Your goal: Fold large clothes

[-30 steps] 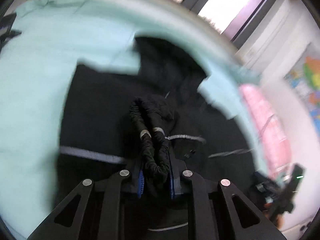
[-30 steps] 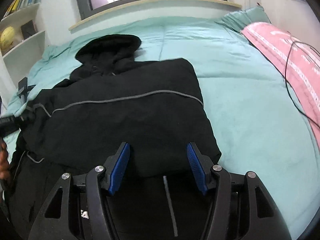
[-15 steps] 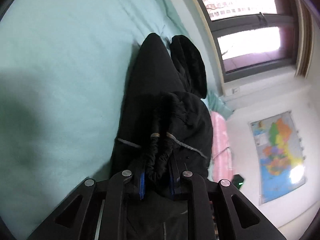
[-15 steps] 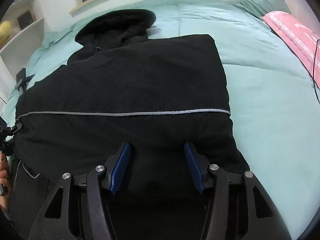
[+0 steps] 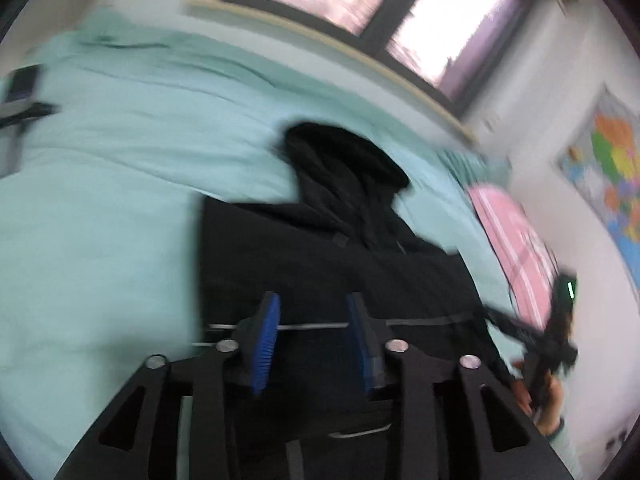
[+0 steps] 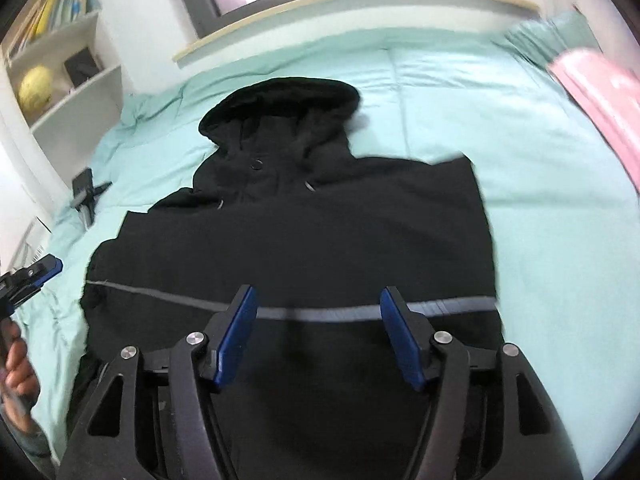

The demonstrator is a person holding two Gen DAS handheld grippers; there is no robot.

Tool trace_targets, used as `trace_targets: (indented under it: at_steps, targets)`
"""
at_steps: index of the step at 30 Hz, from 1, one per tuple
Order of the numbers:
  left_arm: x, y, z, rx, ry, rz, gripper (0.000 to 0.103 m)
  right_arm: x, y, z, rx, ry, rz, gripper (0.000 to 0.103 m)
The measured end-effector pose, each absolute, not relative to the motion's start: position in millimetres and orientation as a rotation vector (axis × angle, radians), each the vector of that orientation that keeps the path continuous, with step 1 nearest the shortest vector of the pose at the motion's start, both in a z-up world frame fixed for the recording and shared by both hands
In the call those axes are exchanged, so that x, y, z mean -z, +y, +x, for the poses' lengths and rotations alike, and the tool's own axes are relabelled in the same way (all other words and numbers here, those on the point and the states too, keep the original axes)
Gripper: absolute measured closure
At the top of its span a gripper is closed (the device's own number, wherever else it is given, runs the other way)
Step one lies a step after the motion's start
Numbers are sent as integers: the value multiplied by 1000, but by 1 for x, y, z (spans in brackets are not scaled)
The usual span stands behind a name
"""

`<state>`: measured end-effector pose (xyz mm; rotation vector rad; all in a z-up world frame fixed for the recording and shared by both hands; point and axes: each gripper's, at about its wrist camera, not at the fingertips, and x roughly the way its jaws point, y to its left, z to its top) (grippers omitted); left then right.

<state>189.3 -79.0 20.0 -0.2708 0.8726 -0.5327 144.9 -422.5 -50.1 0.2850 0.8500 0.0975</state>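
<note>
A black hooded jacket [image 6: 320, 220] lies on the bed, its hood [image 6: 280, 100] toward the window and a grey stripe [image 6: 320, 314] across its body. My right gripper [image 6: 316, 300] hovers over the stripe; its jaws are opening and hold nothing. The left wrist view is blurred. There my left gripper [image 5: 313, 304] hangs above the jacket [image 5: 320, 260] near its left edge, jaws opening, with no cloth between the blue pads [image 5: 268, 332]. Each gripper shows at the edge of the other's view: the left gripper [image 6: 36, 276] and the right gripper [image 5: 560, 340].
A teal bedcover [image 6: 540, 200] spreads under and around the jacket. A pink blanket [image 6: 600, 92] lies at the right edge. A small black tripod [image 6: 84, 196] rests on the bed at the left, below white shelves [image 6: 60, 80]. A window sill [image 6: 340, 4] runs behind.
My left gripper has let go of the bunched black cuff it held, and its jaws have parted. The jacket now lies spread flatter, and the right gripper's jaws stand wider.
</note>
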Motion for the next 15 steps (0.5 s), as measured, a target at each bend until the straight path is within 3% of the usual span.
trace_targets:
  at_steps: [4,6,10,15]
  targets:
    - [43,-136,207,410,996,-33,64,79,-404,192,-48,936,233,36]
    - [68,-130,213,399,1010,-54,65,107,-392,206,5,975,127,36]
    - [77,-109,216,431,1000,-149,78,123,-402,196,-27,908,163,35]
    - [66,-126,203,416,930,-77,77,118,-403,187,-17,928,157,35]
